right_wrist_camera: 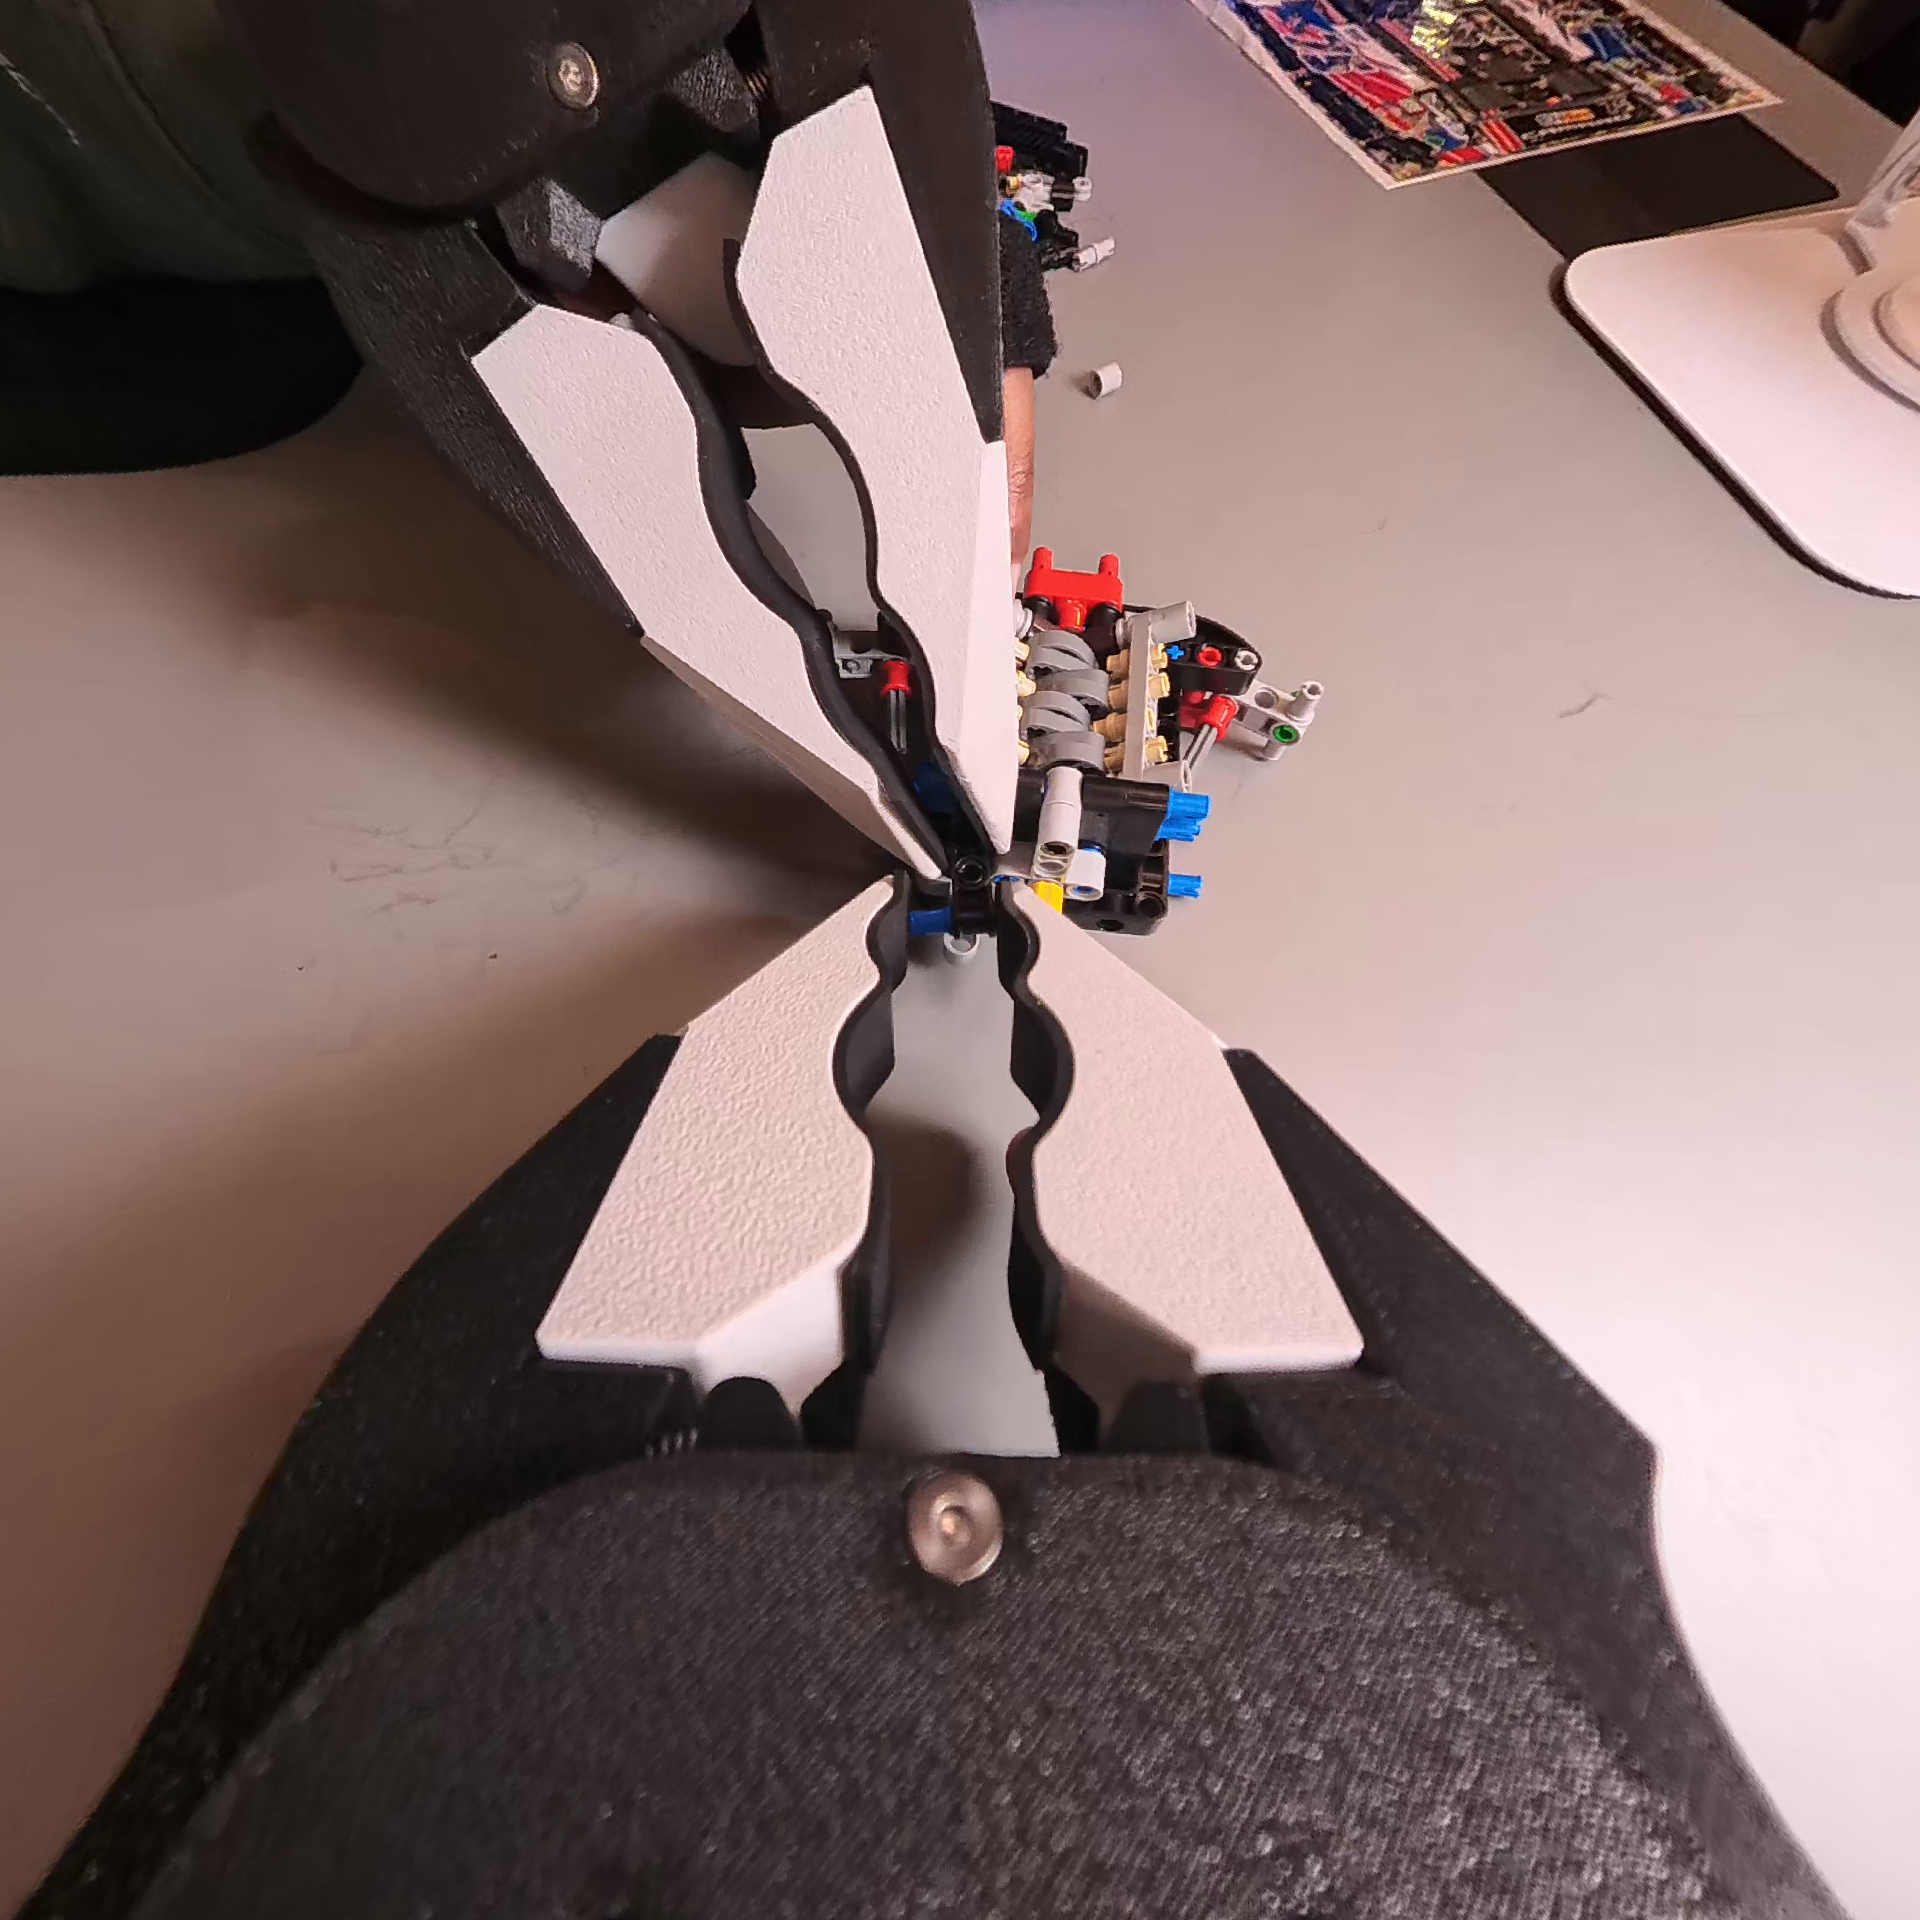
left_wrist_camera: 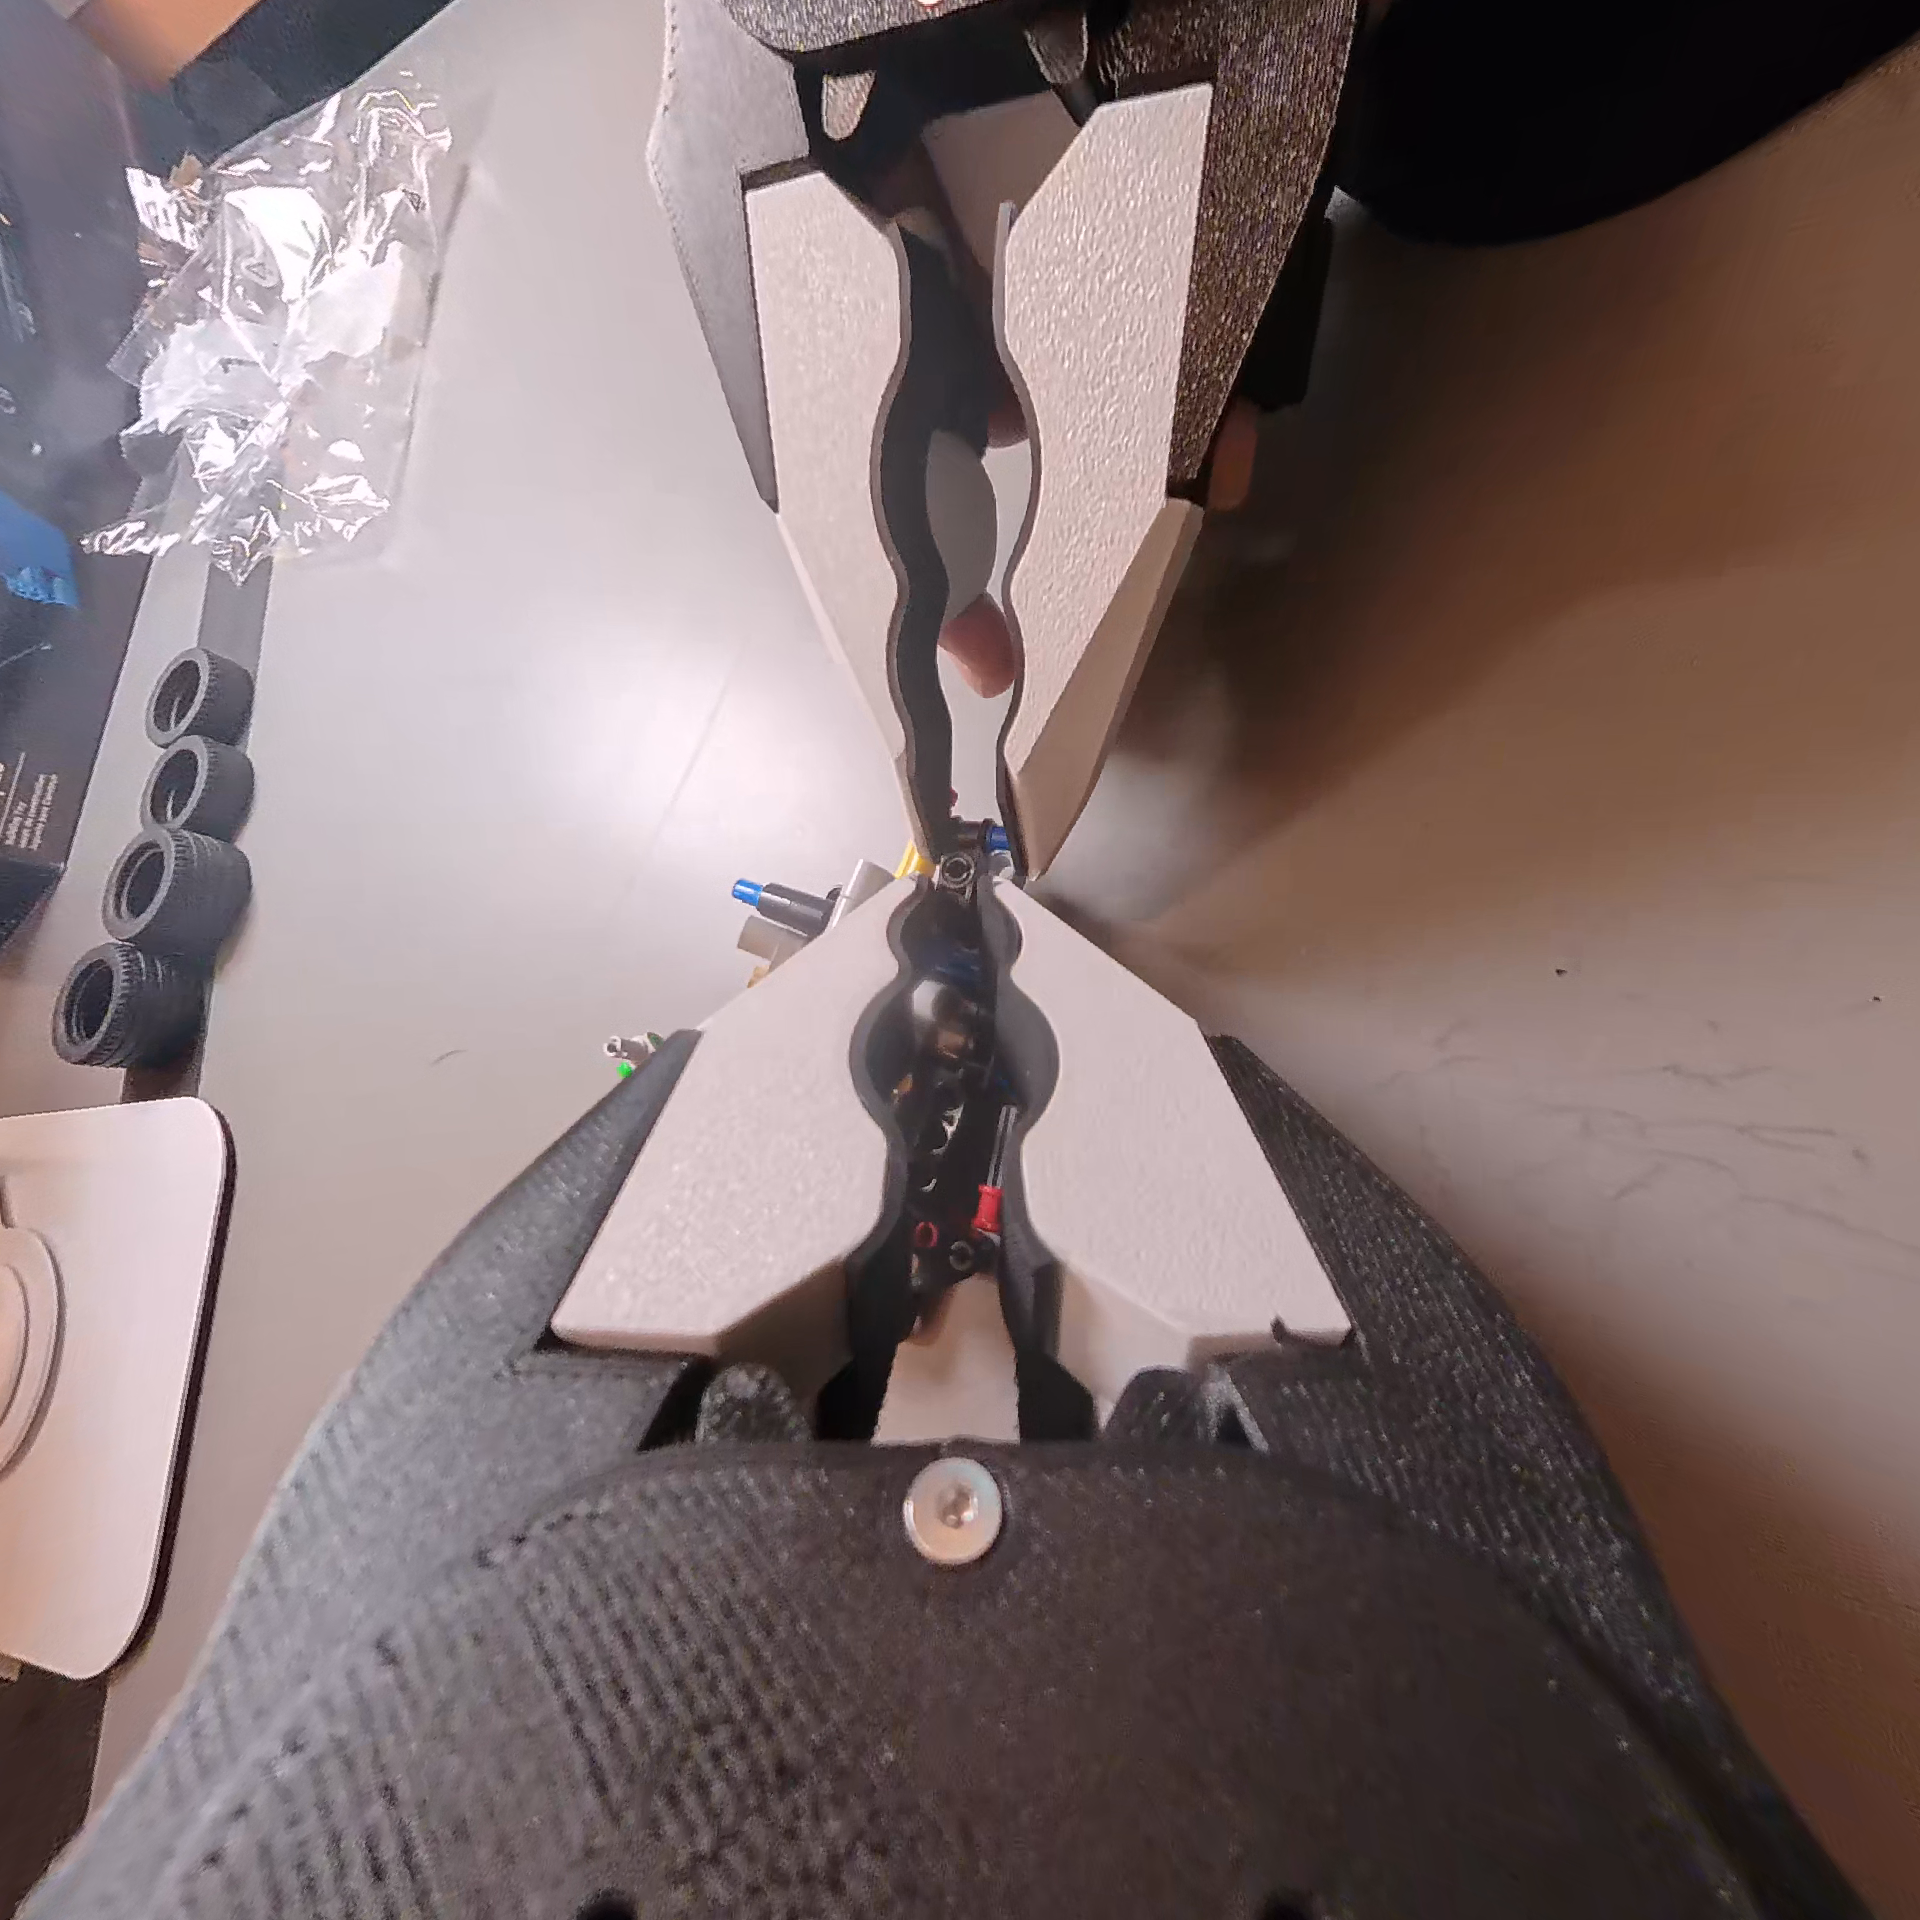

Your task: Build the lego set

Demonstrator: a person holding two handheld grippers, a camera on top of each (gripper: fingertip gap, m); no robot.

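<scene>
The partly built lego assembly (right_wrist_camera: 1091, 727) has grey gears, tan pins, a red block and blue pins. It also shows between my own fingers in the left wrist view (left_wrist_camera: 951, 1143). My left gripper (left_wrist_camera: 961, 896) is shut on a black beam of it and reaches in from the upper left in the right wrist view (right_wrist_camera: 971, 847). My right gripper (right_wrist_camera: 951, 906) is shut on a small black connector (right_wrist_camera: 971, 902) with a blue pin (right_wrist_camera: 928, 920). The connector (left_wrist_camera: 956, 864) sits at the end of the assembly, where both grippers meet tip to tip. The right gripper (left_wrist_camera: 971, 831) comes from the top in the left wrist view.
Several black tyres (left_wrist_camera: 192, 790) line the table's left side, beyond them crumpled clear bags (left_wrist_camera: 270, 343) and a dark box. A white stand base (right_wrist_camera: 1766, 395) is at the right. An instruction booklet (right_wrist_camera: 1486, 73), a pile of loose parts (right_wrist_camera: 1039, 197) and a grey bush (right_wrist_camera: 1103, 379) lie farther back.
</scene>
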